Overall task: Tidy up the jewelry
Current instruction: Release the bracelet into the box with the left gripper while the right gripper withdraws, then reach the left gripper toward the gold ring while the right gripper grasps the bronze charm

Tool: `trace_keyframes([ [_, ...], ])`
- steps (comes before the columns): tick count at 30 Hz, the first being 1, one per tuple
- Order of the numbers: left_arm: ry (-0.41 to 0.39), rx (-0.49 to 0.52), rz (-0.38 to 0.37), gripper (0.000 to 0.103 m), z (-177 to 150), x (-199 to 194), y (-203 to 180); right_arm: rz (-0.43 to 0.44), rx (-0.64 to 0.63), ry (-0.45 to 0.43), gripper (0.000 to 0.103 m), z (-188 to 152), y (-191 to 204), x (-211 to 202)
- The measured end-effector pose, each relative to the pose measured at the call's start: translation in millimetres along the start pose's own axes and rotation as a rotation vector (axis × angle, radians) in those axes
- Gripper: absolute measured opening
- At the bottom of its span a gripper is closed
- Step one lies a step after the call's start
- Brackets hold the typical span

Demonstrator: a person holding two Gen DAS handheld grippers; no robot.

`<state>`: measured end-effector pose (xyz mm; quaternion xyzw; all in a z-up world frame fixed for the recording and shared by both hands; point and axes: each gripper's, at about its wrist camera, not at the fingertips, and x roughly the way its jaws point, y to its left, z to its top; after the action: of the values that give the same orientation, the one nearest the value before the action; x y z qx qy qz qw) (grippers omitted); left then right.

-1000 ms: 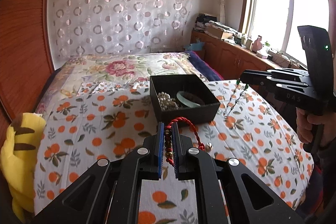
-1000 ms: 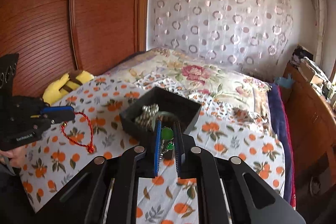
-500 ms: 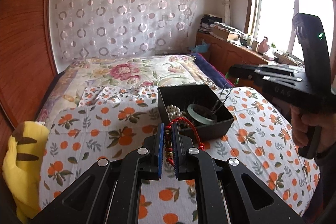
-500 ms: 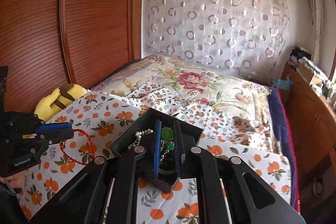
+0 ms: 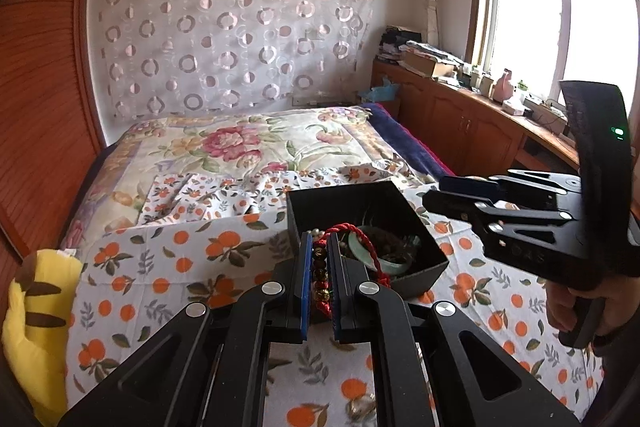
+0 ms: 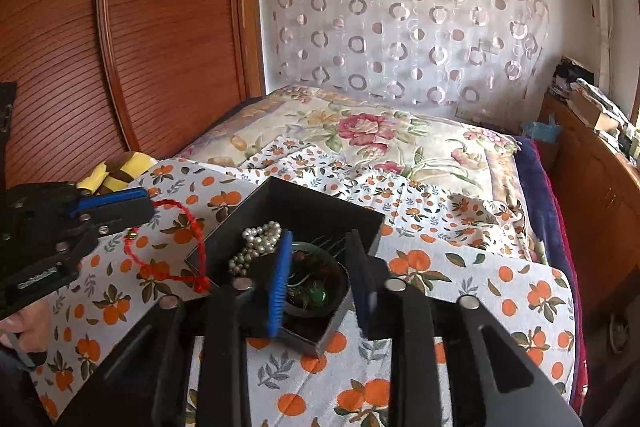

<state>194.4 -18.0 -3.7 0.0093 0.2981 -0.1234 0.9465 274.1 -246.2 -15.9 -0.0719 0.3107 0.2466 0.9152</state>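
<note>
Jewelry box (image 6: 280, 211) sits on the bed (image 6: 460, 279); left gripper (image 5: 318, 267) jaws clamp a red cord bracelet (image 5: 360, 235) at its rim, which may snag. Right gripper (image 6: 320, 275) jaws are opening, empty, above the green-bead piece (image 6: 318, 294).

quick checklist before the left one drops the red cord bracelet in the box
1. Left hand-held gripper shut on the red cord bracelet: ok.
2. Bracelet over the black box: not ok, its loop hangs beside the box's left wall in the right wrist view.
3. Right hand-held gripper out of the way: not ok, it is over the box with its jaws opening.
4. Green bead necklace released: ok, it lies in the box, clear of the pads.
5. Room in the box: ok, bare floor shows at the far side, past the pearls and green bangle.
6. Bracelet cord snagged on the box rim: cannot tell.
</note>
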Motion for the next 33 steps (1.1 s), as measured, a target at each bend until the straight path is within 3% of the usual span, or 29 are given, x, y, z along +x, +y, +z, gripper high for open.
trace_keyframes([
  [12,0.030,0.013,-0.005,0.007,20.0,38.8,-16.7,-0.013,0.007,-0.004,0.031,-25.6,-13.2,-21.8],
  [14,0.030,0.017,0.011,0.014,21.0,39.6,-18.2,-0.006,0.007,-0.001,0.031,-31.2,-12.0,-24.0],
  [16,0.021,0.012,0.005,0.033,19.3,35.7,-17.8,0.000,0.008,0.002,0.031,-35.0,-10.2,-25.6],
  [21,0.026,0.013,0.009,0.035,11.4,25.1,-15.0,0.028,-0.006,0.019,0.031,-47.9,1.5,-26.8],
  [26,0.042,0.031,0.014,0.044,-6.8,7.6,-10.9,0.067,-0.033,0.055,0.031,-62.9,20.0,-22.8],
  [28,0.049,0.037,0.016,0.054,-16.7,-0.4,-7.6,0.083,-0.043,0.074,0.031,-69.4,28.1,-19.7],
  [33,0.078,0.044,0.016,0.055,-38.9,-11.2,1.9,0.110,-0.061,0.129,0.031,-82.5,41.0,-7.0],
])
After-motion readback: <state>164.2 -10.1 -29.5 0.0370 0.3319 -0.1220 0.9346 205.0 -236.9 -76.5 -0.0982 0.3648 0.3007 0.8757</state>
